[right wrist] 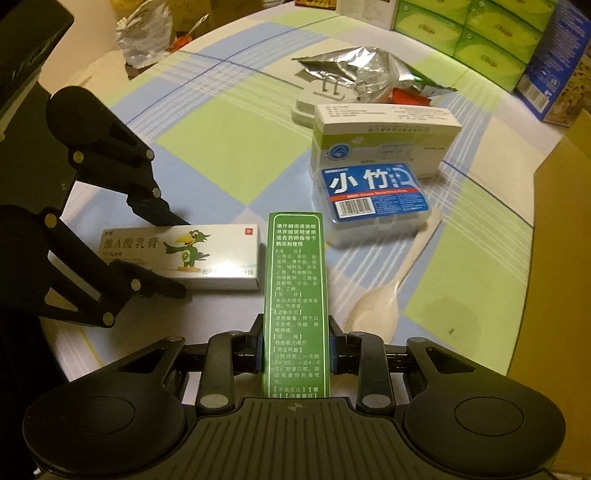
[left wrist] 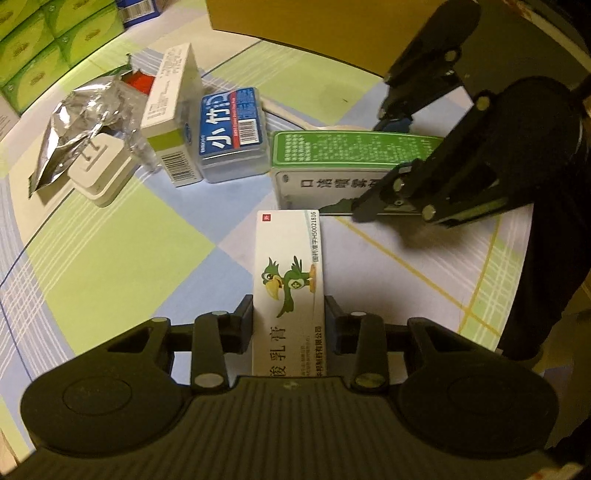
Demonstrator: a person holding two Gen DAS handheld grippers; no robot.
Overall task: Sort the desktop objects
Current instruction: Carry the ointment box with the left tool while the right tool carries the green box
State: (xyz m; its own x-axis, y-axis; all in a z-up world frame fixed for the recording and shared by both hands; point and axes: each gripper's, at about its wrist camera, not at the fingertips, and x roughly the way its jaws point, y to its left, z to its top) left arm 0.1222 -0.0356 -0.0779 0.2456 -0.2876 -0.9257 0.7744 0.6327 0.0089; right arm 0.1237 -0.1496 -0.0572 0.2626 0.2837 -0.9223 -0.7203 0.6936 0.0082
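- Two tongs, each clenched on a box; left tongs (left wrist: 289, 314) grip the white bird box (left wrist: 290, 277) by its long sides, right tongs (right wrist: 295, 343) grip the green box (right wrist: 295, 295) the same way
- bird box lies flat on the bench (left wrist: 110, 266), printed face up; its far end sits just beside the green box's (left wrist: 347, 155) white face
- green box lies on a long side, green text panel up; in the right wrist view its far end sits just beside the bird box's (right wrist: 184, 254) right end, the two at a right angle
- right tongs (left wrist: 373, 170) enter the left wrist view from the right; left tongs (right wrist: 162, 254) enter the right wrist view from the left
- blue floss case (left wrist: 232, 133) lies beyond the green box, near but apart; a white spoon (right wrist: 384, 295) lies between them, handle under the case edge
- white-green carton (left wrist: 173, 110) touches the floss case's far side
- white plug (left wrist: 99, 170) and crumpled foil bag (left wrist: 77, 129) lie past the carton; bag overlaps the plug
- green packs (right wrist: 476, 33) stacked at the bench's far edge; brown cardboard (right wrist: 561, 221) at the right edge
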